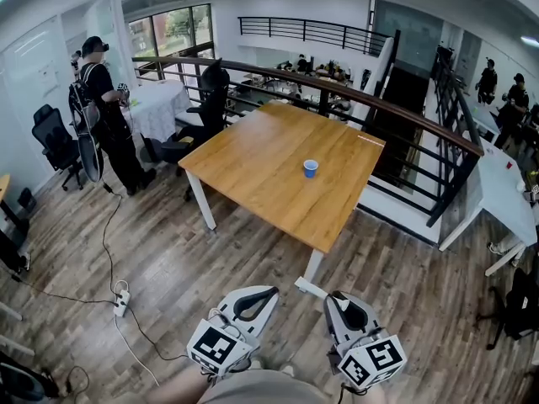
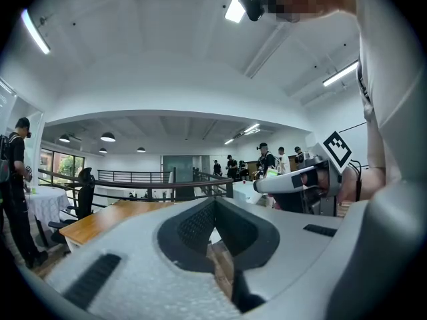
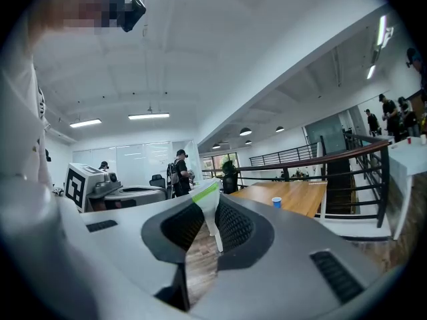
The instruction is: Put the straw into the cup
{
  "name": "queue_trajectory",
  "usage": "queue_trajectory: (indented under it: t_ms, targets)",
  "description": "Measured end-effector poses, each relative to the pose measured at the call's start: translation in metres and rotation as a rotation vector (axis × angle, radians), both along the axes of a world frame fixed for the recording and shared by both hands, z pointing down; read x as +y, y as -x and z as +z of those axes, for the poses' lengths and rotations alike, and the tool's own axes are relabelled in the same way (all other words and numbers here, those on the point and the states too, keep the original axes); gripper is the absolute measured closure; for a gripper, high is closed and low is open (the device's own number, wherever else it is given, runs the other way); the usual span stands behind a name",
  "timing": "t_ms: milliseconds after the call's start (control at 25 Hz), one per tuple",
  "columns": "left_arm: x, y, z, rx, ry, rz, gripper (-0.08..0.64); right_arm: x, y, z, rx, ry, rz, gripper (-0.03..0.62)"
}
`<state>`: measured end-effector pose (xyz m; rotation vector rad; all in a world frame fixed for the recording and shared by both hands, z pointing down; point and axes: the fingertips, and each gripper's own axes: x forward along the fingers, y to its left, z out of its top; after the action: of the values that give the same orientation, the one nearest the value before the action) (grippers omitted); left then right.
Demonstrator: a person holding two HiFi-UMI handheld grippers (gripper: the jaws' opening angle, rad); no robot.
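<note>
A small blue cup stands upright near the middle of the wooden table, some way ahead of both grippers. It shows small and distant in the right gripper view, where the cup sits on the table. My right gripper is held level over the floor, shut on a white paper-wrapped straw with a green band; the straw sticks up between the pads. Beside it my left gripper is shut, its jaw tips together with nothing in them. Both are short of the table's near corner.
A person in black stands at the far left by office chairs. A power strip and cables lie on the wood floor. A curved railing runs behind the table. A white table is at the right.
</note>
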<state>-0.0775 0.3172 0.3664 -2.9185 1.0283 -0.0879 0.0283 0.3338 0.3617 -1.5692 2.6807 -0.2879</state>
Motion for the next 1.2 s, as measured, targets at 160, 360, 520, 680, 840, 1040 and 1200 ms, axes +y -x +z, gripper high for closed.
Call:
queue_trajectory:
  t_ms: [160,360,520,680,840,1040,1200]
  targets:
    - [-0.002,-0.009,-0.001,-0.006,0.001,0.001,0.548,-0.003,-0.008,0.001,-0.005,0.0,-0.004,0.535]
    - [0.0,-0.012,0.003,-0.027,-0.005,-0.003,0.548,-0.002,-0.013,0.001,-0.016,-0.005,-0.008,0.535]
    - [0.001,-0.02,0.003,-0.022,-0.003,-0.013,0.548,-0.004,-0.021,0.001,-0.023,-0.014,-0.012,0.535]
    - [-0.003,-0.033,0.002,-0.035,-0.005,-0.029,0.548,-0.006,-0.034,0.004,-0.026,-0.015,-0.018,0.535]
    - [-0.008,-0.044,0.006,-0.03,-0.001,-0.029,0.548,-0.011,-0.043,0.006,-0.023,-0.015,-0.025,0.535]
    - [-0.012,-0.061,0.014,-0.02,0.013,-0.021,0.548,-0.019,-0.062,0.01,-0.021,-0.015,-0.021,0.535]
    - [-0.015,-0.066,0.019,-0.028,0.021,-0.025,0.548,-0.022,-0.07,0.016,-0.023,-0.006,-0.015,0.535]
